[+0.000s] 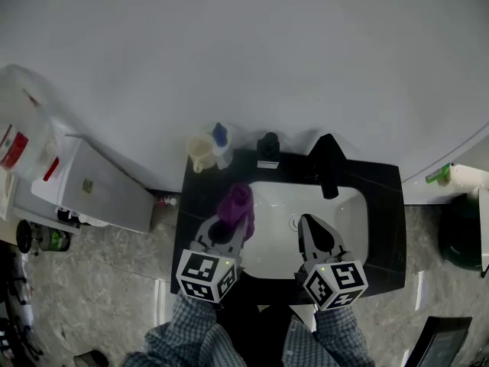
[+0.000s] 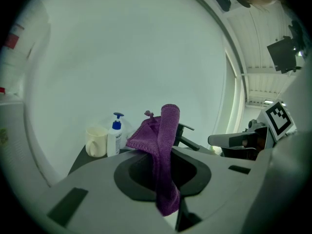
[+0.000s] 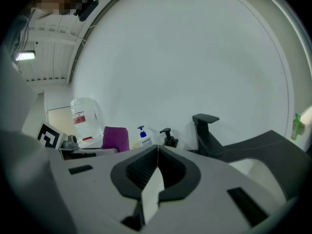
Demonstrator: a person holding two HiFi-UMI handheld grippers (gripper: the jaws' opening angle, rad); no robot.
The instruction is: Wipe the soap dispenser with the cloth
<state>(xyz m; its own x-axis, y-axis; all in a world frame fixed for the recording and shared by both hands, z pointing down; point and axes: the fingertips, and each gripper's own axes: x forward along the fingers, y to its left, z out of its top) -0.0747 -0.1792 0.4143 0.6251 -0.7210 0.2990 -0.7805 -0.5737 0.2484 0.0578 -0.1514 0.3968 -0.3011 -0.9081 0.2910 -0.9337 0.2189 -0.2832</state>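
Observation:
My left gripper [image 1: 229,222] is shut on a purple cloth [image 1: 235,202] over the left part of the white basin [image 1: 344,209]. In the left gripper view the cloth [image 2: 163,145] stands up between the jaws and hangs down in front. A white soap bottle with a blue pump [image 1: 221,147] and a black pump dispenser [image 1: 268,151] stand at the back of the black counter [image 1: 380,205], beyond the cloth and apart from it. My right gripper [image 1: 306,222] is shut on nothing over the basin's middle. The right gripper view shows both bottles, white [image 3: 143,137] and black [image 3: 168,137], far ahead.
A cream cup [image 1: 199,153] stands left of the white bottle. The black faucet [image 1: 328,167] rises at the back right of the basin. A white appliance [image 1: 95,188] with a water jug [image 1: 23,128] stands to the left. A dark bin [image 1: 461,235] is on the right.

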